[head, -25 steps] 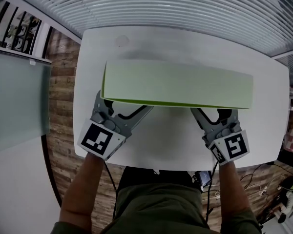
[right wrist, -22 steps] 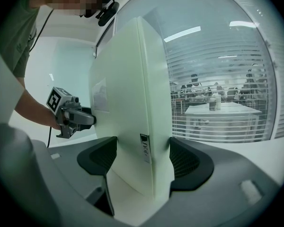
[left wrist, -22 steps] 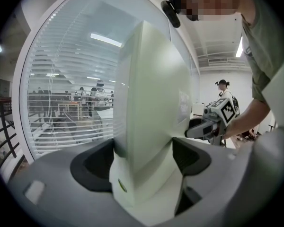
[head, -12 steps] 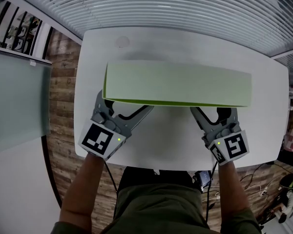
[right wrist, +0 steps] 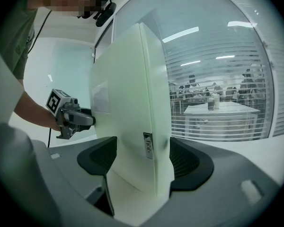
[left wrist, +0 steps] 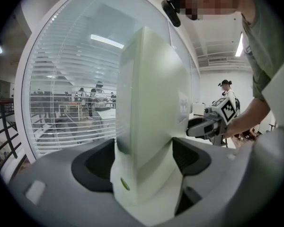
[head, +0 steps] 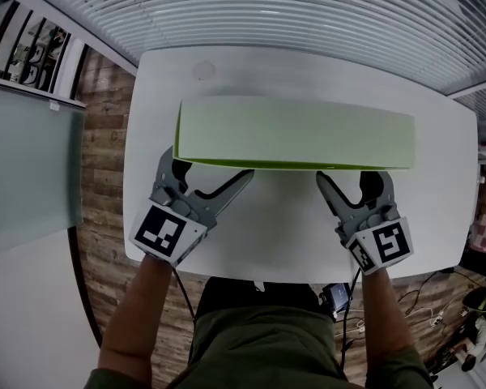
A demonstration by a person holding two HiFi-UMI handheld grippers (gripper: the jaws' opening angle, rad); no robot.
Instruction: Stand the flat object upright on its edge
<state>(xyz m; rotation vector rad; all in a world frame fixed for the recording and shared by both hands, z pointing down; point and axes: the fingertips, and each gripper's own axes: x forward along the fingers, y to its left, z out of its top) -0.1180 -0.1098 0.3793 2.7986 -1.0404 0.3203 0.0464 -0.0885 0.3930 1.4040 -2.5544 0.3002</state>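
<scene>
A long pale green flat board stands nearly upright on its long edge across the white table. My left gripper sits at the near side of the board's left end, jaws spread wide. My right gripper sits likewise near its right end, also open. In the left gripper view the board rises between the two pads, and the right gripper shows beyond it. The right gripper view shows the board between its pads too, with the left gripper behind.
A faint round mark lies on the table's far left. A curved glass wall with blinds runs just behind the table. Wood floor shows at the left, and cables lie on the floor at the right.
The board has tipped further up toward vertical, its near edge pulling away from me. The fingertips of both grippers, earlier covered by the board, now show in front of it.
</scene>
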